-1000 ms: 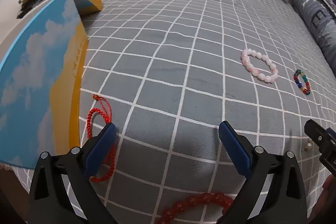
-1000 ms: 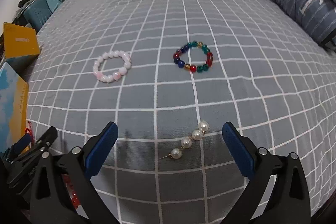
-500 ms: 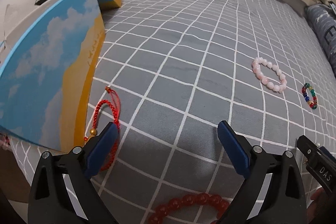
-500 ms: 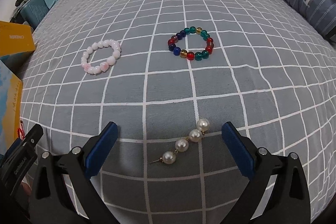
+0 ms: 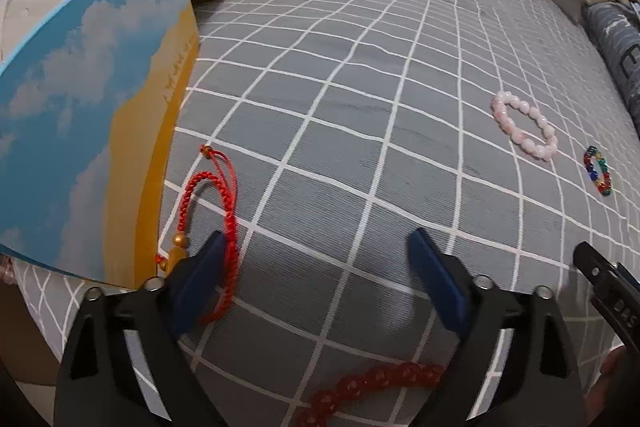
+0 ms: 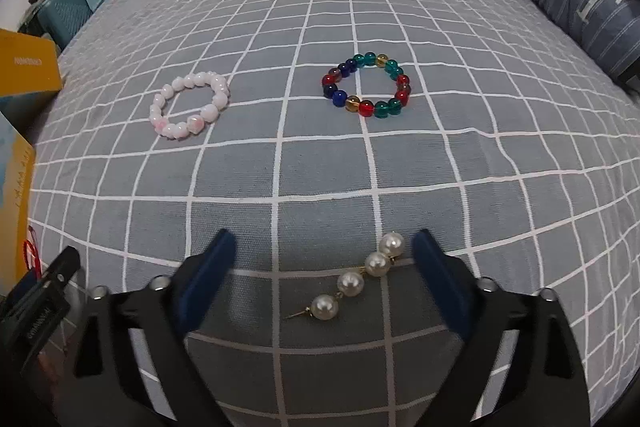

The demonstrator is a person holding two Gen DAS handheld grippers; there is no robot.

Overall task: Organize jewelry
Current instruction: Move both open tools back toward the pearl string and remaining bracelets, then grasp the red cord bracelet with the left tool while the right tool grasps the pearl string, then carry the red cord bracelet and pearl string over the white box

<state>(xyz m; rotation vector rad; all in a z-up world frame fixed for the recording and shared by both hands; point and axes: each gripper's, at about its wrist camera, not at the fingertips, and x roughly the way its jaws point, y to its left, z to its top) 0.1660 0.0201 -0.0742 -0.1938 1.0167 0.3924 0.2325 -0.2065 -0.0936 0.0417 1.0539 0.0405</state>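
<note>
Closing in since a second ago, the right gripper (image 6: 320,267), jaws spread, now straddles the four-pearl gold-pin earring (image 6: 356,281), ready to pinch.

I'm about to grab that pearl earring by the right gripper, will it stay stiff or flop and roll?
The pearl earring looks like four beads on short links, so it will probably dangle. Its round pearls may slip from the flat fingers. On the soft bedspread, rolling seems unlikely.

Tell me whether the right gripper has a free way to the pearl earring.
Probably yes. The right gripper is open, and the pearl earring lies loose on the bedspread between its fingers, with nothing on top of it.
</note>
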